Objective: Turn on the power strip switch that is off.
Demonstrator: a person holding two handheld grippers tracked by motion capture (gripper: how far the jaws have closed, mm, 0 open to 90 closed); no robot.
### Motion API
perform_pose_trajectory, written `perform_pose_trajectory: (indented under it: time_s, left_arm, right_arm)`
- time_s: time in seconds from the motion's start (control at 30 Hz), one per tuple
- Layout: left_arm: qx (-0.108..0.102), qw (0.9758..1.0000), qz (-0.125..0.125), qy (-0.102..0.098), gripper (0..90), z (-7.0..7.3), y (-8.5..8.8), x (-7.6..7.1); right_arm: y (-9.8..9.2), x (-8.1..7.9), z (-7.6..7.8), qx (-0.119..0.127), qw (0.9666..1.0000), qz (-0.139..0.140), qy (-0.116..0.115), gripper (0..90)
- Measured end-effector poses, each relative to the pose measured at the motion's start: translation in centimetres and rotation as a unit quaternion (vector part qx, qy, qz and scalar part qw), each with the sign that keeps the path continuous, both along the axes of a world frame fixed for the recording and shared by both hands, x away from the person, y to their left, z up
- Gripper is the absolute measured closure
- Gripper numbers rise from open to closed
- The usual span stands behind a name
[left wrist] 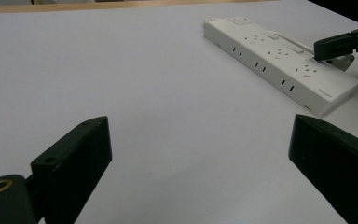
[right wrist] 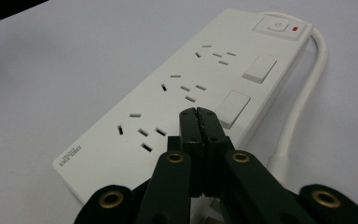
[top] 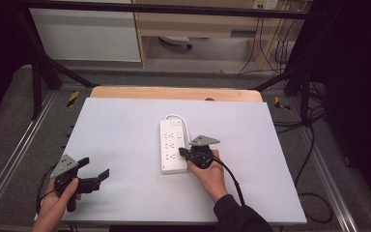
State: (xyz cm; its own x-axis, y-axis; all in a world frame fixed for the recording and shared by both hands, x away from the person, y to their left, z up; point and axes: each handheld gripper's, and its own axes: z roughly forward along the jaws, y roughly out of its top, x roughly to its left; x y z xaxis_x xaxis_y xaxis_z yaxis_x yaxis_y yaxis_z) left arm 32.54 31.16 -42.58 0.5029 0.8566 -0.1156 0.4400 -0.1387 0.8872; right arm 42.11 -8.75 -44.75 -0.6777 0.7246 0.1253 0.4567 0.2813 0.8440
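White surface (top: 125, 145), dark room around. High view: power strip (top: 173, 145) lies flat mid-surface; right gripper (top: 186, 154) at its near right edge, left gripper (top: 96, 175) well apart.

Left gripper view: fingers (left wrist: 74, 163) spread wide, nothing between.

Right gripper view: fingers (right wrist: 199, 128) pressed together, empty, over strip beside switch (right wrist: 232, 108). Strip looks hard, smooth, light, likely slides; grab across long sides, not bendy cord (right wrist: 303, 88).

White rectangular plastic power strip (top: 173, 146): one item, lying flat and face up on the pale grey tabletop (top: 116, 145), slightly right of centre, long axis running away from the person. Face carries three groups of socket slots in a row, with flat white rocker switches beside them. Far end has a square power button and small red indicator. White round cable (right wrist: 303, 93) leaves the far end and curves along the right side.
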Motion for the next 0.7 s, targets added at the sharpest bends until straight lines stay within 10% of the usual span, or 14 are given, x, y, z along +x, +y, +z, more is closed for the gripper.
perform_pose_trajectory:
  time_s: [0.7]
  left_arm:
    - [0.001, 1.0000, 0.000, 0.002, 5.9, -0.02, -0.01, 0.00]
  right_arm:
    - [-0.10, 0.19, -0.06, 0.003, 1.0000, 0.000, 0.002, 90.0]
